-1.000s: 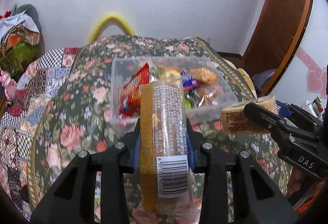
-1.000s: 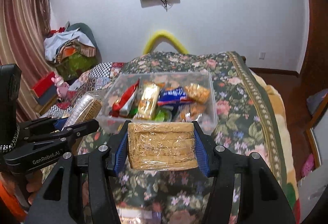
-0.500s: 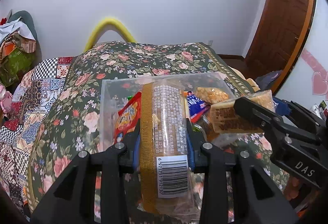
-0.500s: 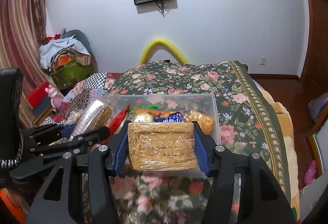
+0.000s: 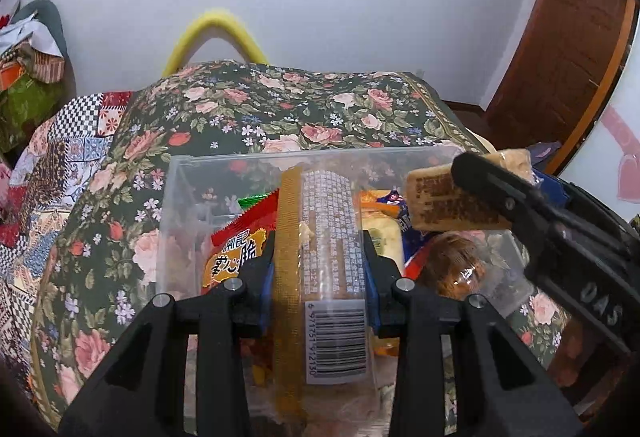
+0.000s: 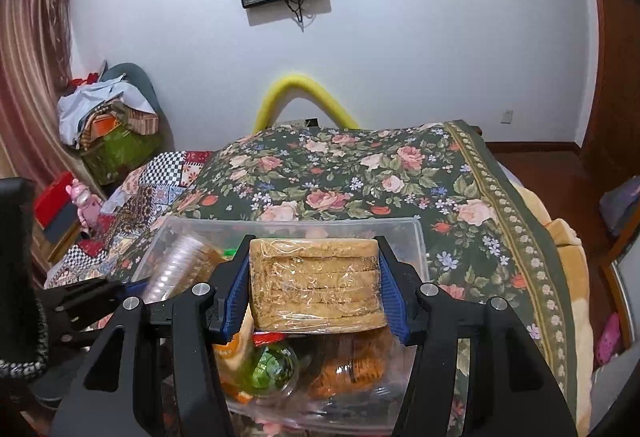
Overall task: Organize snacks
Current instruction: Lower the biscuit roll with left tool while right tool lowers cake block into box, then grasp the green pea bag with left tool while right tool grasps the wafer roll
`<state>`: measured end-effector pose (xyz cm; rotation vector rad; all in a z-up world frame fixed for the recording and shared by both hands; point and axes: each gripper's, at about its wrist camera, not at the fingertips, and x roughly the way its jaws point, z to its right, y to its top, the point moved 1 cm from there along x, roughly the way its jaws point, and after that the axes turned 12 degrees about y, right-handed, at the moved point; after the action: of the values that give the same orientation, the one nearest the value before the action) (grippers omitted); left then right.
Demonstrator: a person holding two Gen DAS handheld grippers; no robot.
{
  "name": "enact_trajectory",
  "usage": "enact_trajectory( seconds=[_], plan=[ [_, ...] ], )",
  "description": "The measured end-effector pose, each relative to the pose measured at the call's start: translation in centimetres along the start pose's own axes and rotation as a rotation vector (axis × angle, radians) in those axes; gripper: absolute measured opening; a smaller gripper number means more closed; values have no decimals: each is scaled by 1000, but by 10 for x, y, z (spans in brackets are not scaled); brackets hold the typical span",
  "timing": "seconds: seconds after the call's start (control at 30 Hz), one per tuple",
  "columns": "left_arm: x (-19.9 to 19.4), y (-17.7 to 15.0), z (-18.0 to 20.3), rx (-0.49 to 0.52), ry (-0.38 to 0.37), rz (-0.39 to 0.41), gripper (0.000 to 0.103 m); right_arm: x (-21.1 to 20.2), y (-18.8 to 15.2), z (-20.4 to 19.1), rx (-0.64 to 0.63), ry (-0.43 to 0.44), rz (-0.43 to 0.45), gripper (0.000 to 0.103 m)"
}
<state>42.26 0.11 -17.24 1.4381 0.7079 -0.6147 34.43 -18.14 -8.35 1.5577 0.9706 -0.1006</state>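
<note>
Left wrist view: your left gripper [image 5: 318, 269] clamps a long clear-wrapped biscuit pack [image 5: 320, 257] above the clear plastic bin [image 5: 176, 197] on the floral bedspread [image 5: 280, 109].

Right wrist view: your right gripper [image 6: 314, 287] pinches a cellophane-wrapped stack of tan crackers [image 6: 314, 285] over that bin [image 6: 416, 237].

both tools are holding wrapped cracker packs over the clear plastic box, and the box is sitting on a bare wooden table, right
Not quite. Both views show the clear plastic box sitting on a floral bedspread, not a bare wooden table. The rest holds: the left tool and the right tool each hold a wrapped cracker pack over the box.
</note>
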Motion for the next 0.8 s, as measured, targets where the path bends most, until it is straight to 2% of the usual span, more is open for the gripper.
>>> enact_trajectory(
  seconds=[0.1,0.3,0.43,0.6,0.8],
  plan=[
    [1,1,1,1,7,-6,36,4,-5,-7,-67,-9,-13,53],
    [-9,-5,2,35,21,-9,42,4,-13,9,25,38,-55,54],
    [-19,-9,2,37,26,-2,46,1,-20,13,41,15,-103,58],
    [-37,-17,1,43,36,-1,46,-17,-24,6,20,-3,-124,60],
    [-76,-32,-13,41,44,28,46,-46,-35,-10,-21,-10,-139,60]
  ],
)
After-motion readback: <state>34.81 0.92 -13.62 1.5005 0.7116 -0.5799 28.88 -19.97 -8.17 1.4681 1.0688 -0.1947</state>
